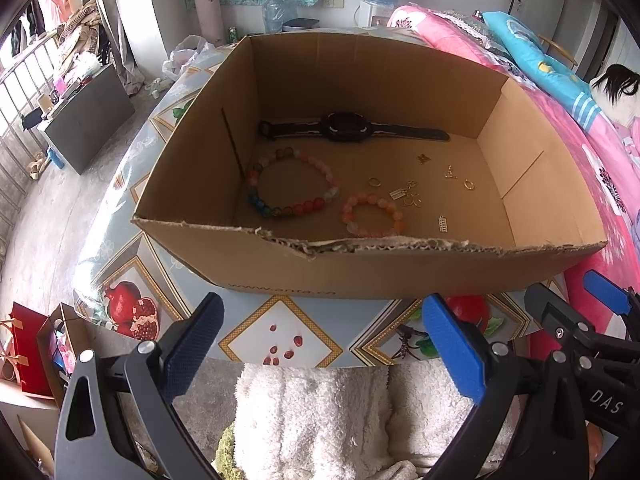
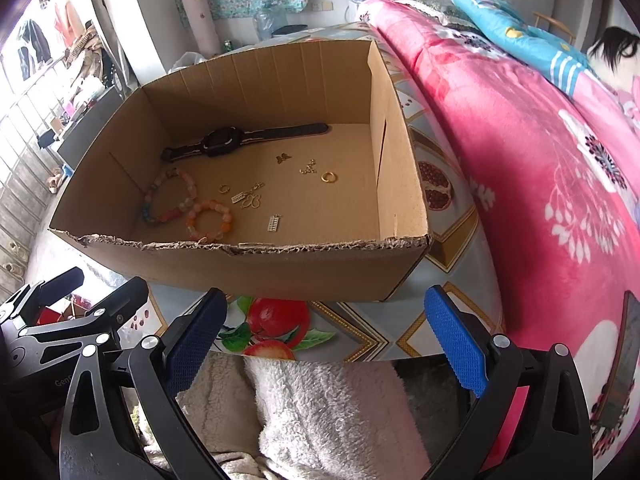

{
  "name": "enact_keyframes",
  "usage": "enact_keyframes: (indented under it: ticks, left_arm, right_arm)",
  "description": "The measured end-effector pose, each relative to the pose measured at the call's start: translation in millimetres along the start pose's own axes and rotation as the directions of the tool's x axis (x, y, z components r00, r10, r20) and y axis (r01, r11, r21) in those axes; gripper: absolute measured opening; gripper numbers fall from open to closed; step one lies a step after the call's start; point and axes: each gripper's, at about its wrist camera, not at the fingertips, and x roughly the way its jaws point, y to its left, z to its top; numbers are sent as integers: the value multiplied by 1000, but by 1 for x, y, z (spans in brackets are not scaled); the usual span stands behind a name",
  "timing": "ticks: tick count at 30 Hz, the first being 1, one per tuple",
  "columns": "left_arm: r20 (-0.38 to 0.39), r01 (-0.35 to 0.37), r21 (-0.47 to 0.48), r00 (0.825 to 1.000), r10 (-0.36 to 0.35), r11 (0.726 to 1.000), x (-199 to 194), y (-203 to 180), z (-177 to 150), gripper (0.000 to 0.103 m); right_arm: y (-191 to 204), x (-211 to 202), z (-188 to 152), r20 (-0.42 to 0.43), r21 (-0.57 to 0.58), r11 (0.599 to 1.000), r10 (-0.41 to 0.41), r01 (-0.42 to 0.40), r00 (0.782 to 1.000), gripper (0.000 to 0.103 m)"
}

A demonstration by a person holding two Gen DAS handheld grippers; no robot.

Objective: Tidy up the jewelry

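1. My left gripper has its fingers spread wide with nothing between them; it hangs off the near edge of the table, over my fleece-covered lap.
2. My right gripper is likewise parted and empty-handed, just beside the left one, also short of the table's near edge.
3. Past both sets of fingertips lies the table, covered in a fruit-print cloth, and on it sits an open cardboard box with a ragged, torn near rim.
4. On the box floor, along the far wall, a black watch lies flat with its strap stretched out.
5. Near the box's left wall rests a large multicoloured bead bracelet; a smaller orange-pink bead bracelet lies just beside it, closer to the near wall.
6. Toward the middle of the floor are small gold pieces: a gold ring, a thin hoop, a butterfly charm, a bit of gold chain, and a tangle of charms.
7. A small silver rectangular charm lies apart from these, nearer the near wall.
8. Off the table's right edge a pink floral quilt covers a bed.
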Motion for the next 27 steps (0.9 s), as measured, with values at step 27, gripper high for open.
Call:
enact_keyframes:
  ticks: [27]
  left_arm:
    - [-3,3,-4,1000,-3,1000,2,2,3,97]
  right_arm:
    - [-2,-1,4,2,-11,1000,-9,9,1000,95]
